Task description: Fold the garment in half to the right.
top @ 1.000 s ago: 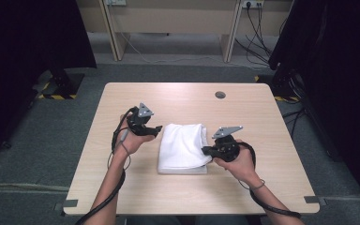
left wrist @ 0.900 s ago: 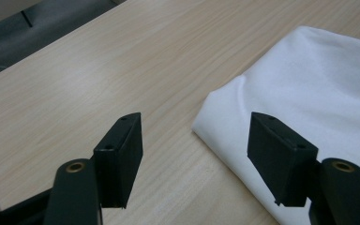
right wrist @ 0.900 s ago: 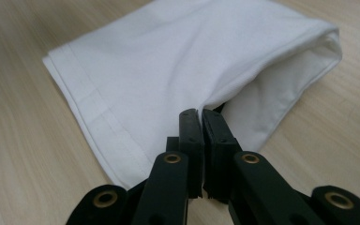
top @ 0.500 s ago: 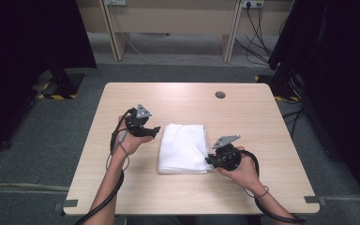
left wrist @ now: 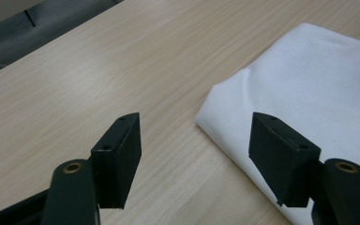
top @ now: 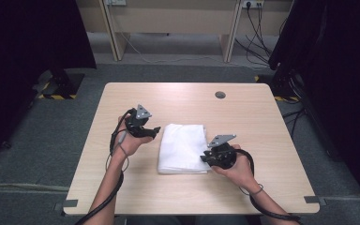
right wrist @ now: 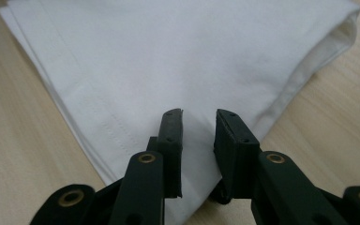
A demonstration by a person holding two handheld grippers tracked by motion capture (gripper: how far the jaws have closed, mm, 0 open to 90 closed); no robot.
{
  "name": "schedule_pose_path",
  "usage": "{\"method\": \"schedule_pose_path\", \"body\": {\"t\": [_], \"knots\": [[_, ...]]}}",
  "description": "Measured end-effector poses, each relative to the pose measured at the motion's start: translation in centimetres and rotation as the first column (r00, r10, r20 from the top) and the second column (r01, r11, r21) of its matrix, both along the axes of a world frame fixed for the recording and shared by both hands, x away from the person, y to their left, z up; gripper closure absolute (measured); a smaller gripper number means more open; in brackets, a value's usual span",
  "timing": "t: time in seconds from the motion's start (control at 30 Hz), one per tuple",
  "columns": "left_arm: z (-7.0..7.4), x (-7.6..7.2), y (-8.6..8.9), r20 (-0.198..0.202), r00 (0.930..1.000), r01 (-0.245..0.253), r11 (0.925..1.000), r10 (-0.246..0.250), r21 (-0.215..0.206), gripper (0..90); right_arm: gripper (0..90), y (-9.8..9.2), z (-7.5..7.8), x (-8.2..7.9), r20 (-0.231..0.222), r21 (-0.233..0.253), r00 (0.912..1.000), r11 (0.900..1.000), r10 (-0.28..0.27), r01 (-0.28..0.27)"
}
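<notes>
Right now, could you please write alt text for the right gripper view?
The right gripper hangs over the near corner of a folded white cloth, jaws slightly apart with nothing between them. The cloth lies on a light wooden table.

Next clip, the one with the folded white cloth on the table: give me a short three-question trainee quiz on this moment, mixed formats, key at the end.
1. True or false: the left gripper has its jaws spread wide, with nothing between them.
2. Which gripper sits over the near right corner of the folded white cloth? A) the left gripper B) the right gripper C) neither
3. Fill in: the round dark hole lies toward the ____ edge of the table, seen from the person's side.

Key
1. True; its jaws stand wide apart beside the cloth's left edge.
2. B; its jaws are narrowly parted over that corner, and whether they pinch any fabric is unclear.
3. Far.
</notes>
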State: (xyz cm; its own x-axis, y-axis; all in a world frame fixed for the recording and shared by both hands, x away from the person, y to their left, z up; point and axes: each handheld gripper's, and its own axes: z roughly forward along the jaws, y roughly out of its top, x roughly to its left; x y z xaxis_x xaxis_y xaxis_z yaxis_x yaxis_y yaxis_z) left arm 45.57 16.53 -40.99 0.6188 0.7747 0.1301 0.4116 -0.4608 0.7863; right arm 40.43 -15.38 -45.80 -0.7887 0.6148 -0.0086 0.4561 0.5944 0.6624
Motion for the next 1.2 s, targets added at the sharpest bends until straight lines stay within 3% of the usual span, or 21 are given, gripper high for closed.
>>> {"method": "schedule_pose_path", "body": {"t": [0.27,0.67,1.2], "knots": [[-0.1,-0.5,0.1,0.016,0.9999,0.001,0.9999,-0.001,-0.017,32.3,67.1,-0.8,-0.3,0.0,-0.029,0.012,0.9995,1.000,-0.017,0.017],[0.1,-1.7,0.6,0.062,0.9981,0.002,0.9991,0.000,-0.042,28.4,56.9,-2.4,1.0,0.1,0.022,0.069,0.9990,0.997,-0.038,0.036],[-0.4,-4.1,1.6,0.110,0.9935,-0.021,0.9973,0.028,-0.070,26.0,48.7,-4.7,1.5,0.0,0.032,0.105,0.9963,0.992,-0.080,0.076]]}}
